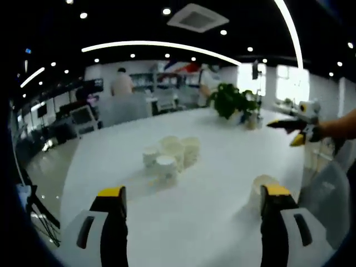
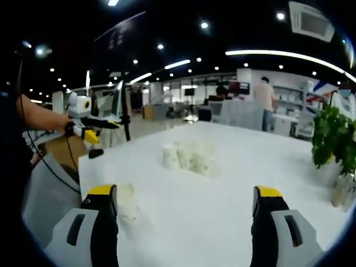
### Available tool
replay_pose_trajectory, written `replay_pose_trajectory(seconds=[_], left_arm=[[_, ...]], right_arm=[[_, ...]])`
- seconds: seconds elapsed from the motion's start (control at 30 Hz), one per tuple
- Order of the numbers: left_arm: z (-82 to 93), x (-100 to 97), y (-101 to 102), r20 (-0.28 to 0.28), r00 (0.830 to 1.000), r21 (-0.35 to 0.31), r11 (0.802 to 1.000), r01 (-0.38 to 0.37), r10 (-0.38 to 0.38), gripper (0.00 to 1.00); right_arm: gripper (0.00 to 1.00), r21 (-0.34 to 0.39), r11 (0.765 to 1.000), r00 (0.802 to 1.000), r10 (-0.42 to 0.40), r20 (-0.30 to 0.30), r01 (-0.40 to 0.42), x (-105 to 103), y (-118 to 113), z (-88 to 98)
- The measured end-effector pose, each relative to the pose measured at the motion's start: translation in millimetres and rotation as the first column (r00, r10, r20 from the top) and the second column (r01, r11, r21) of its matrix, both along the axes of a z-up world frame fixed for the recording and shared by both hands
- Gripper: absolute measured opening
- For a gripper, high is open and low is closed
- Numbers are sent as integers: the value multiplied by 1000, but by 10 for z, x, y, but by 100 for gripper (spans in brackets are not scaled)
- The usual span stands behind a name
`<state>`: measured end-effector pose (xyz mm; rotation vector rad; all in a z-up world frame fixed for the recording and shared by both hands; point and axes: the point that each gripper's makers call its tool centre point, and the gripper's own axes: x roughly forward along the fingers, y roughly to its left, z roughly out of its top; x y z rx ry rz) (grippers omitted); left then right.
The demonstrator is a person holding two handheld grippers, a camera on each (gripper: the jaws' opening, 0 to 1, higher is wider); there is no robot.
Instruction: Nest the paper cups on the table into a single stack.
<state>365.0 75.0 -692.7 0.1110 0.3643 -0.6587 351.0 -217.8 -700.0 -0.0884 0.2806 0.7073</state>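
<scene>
No writing can be read on anything here. A cluster of white paper cups stands near the middle of the white table, and a lone cup sits apart, just beside one jaw. The left tool and right tool both hover above the table with jaws wide apart, holding nothing. A potted plant stands at the table's far edge; a person stands beyond
</scene>
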Motion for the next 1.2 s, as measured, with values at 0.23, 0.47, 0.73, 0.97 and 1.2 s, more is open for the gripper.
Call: replay_pose_trajectory(seconds=[0.23,0.47,0.73,0.97,1.2], left_arm=[[25,55,74,19,999,-13,999,-35,36,99],[29,77,81,16,999,-24,999,-29,30,99],[-81,59,105,-4,999,-29,998,-48,48,99],[-80,97,133,8,998,-38,997,-68,68,99],[-115,88,79,15,997,-36,997,-71,72,99]], right_arm=[[100,-13,1000,1000,-23,-15,22,42,-33,-34],[100,5,999,999,-36,-31,36,109,-33,-99],[100,53,996,997,-71,-26,72,325,-42,-179],[100,63,995,996,-81,-31,83,553,-25,-244],[100,94,992,996,-81,-35,84,781,58,-280]])
